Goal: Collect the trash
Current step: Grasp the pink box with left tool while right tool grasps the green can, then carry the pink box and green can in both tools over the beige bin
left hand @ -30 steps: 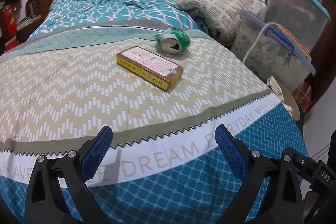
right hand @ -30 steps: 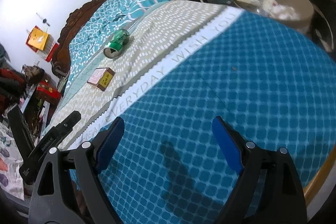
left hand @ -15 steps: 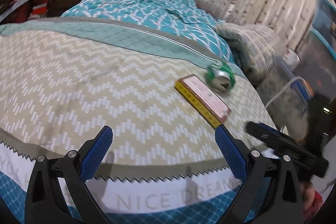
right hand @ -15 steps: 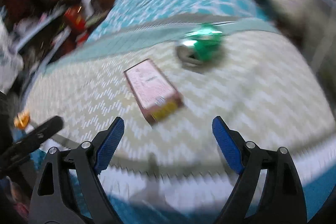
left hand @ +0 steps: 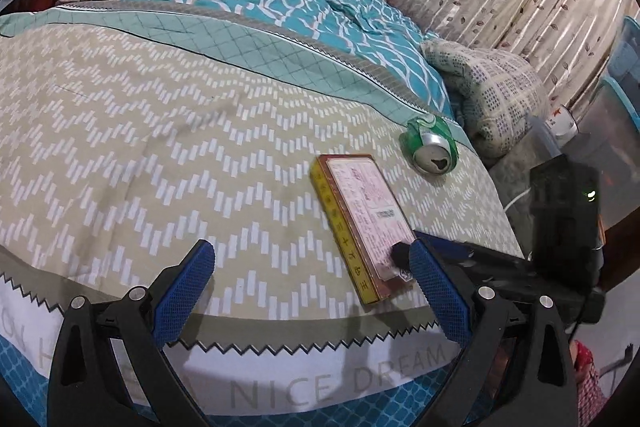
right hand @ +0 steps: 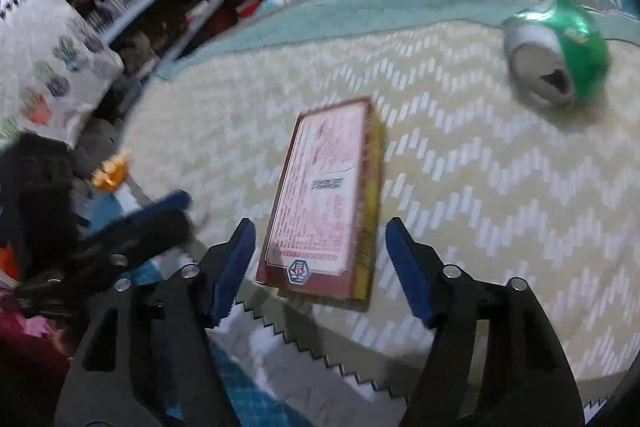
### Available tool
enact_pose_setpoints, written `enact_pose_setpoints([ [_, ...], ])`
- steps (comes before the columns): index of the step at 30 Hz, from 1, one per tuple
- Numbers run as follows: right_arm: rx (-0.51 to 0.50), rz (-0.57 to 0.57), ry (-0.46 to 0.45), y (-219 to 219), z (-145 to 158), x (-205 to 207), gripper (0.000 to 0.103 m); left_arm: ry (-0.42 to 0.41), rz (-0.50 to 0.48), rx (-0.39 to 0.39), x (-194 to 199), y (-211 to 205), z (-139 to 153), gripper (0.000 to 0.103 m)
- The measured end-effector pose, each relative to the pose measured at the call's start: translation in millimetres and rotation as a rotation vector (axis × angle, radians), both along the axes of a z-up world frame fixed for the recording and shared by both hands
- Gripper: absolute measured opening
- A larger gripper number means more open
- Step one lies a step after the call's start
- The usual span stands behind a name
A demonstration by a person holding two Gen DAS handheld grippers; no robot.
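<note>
A bed covered by a zigzag-patterned bedspread [left hand: 160, 155] fills the left wrist view, where the left gripper [left hand: 308, 291] hangs spread wide and empty over the near edge, with a flat carton [left hand: 362, 219] lying to its right and a crushed green can [left hand: 433, 150] just beyond it. In the right wrist view the right gripper [right hand: 320, 267] is also released and empty, its fingers straddling the carton's near end without yet touching it. The carton looks light, stiff and thin-walled, probably best pinched gently across its narrow width, while the dented can would likely be slick and roll on the soft cover.
</note>
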State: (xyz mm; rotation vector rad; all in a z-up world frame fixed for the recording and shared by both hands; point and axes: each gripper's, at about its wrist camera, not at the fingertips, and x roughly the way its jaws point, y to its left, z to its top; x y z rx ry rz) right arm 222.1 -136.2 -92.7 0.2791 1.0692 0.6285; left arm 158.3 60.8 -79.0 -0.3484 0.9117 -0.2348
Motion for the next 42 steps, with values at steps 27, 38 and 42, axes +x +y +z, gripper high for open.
enact_pose_setpoints([
  [27, 0.281, -0.484, 0.195, -101.9, -24.0, 79.5, 0.024, 0.003, -0.029, 0.092, 6.3, -23.2, -7.2, 0.094],
  [38, 0.362, -0.514, 0.17, -142.7, -25.0, -19.8, 0.023, 0.155, -0.033, 0.27, 78.9, -95.7, -24.5, 0.085],
  [42, 0.394, -0.527, 0.136, -164.6, -19.2, -55.0, 0.023, 0.136, -0.068, 0.305, 67.0, -114.1, -23.2, 0.065],
])
